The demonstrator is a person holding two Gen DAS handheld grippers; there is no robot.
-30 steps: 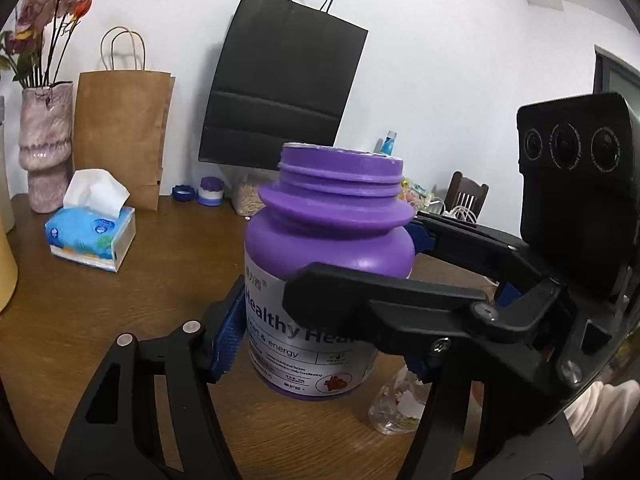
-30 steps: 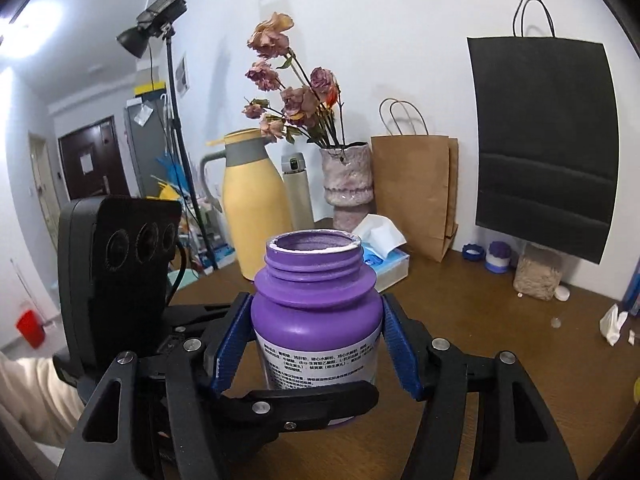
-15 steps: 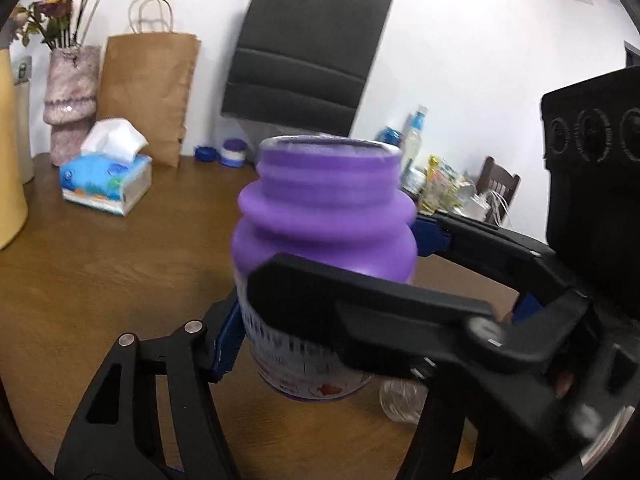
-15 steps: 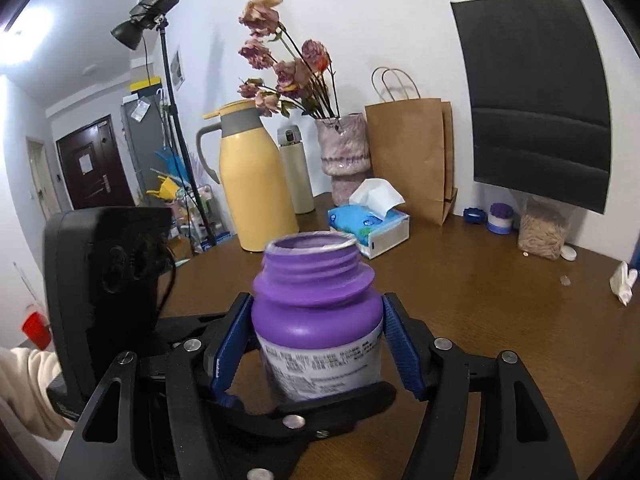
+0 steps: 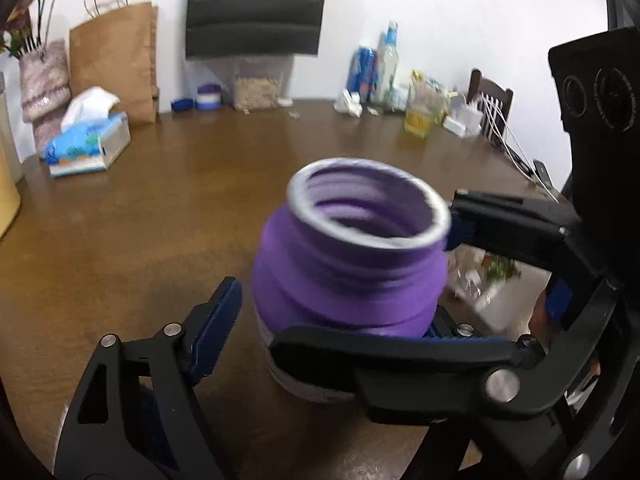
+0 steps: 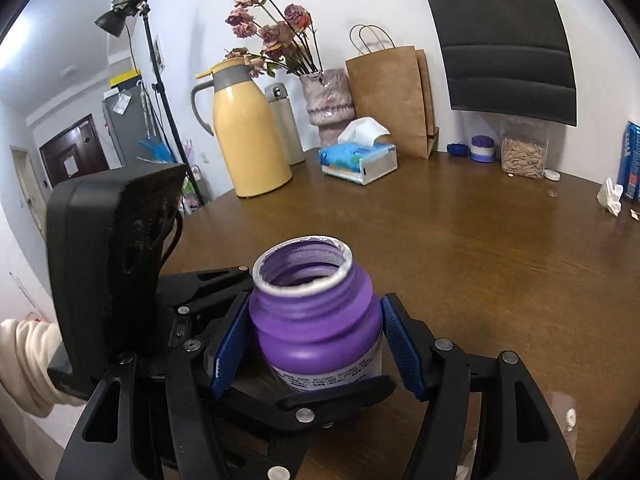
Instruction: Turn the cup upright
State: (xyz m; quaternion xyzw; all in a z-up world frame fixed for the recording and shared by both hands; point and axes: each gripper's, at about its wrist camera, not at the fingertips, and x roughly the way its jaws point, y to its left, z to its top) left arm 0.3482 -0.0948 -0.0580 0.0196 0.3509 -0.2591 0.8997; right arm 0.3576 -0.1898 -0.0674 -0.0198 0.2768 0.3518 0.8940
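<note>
Both tools are matte black plastic. The left gripper has angular black arms with cut-out windows, round silver screws at the joints, and ribbed blue pads lining the fingers. The right gripper matches it: black arms, silver screw heads, blue ribbed pads with a fine grid texture. Each carries a boxy black camera housing; the one in the left wrist view shows round ringed lenses on its face, and the one in the right wrist view has black cables running from its side. A cream fleece sleeve covers the person's arm.
</note>
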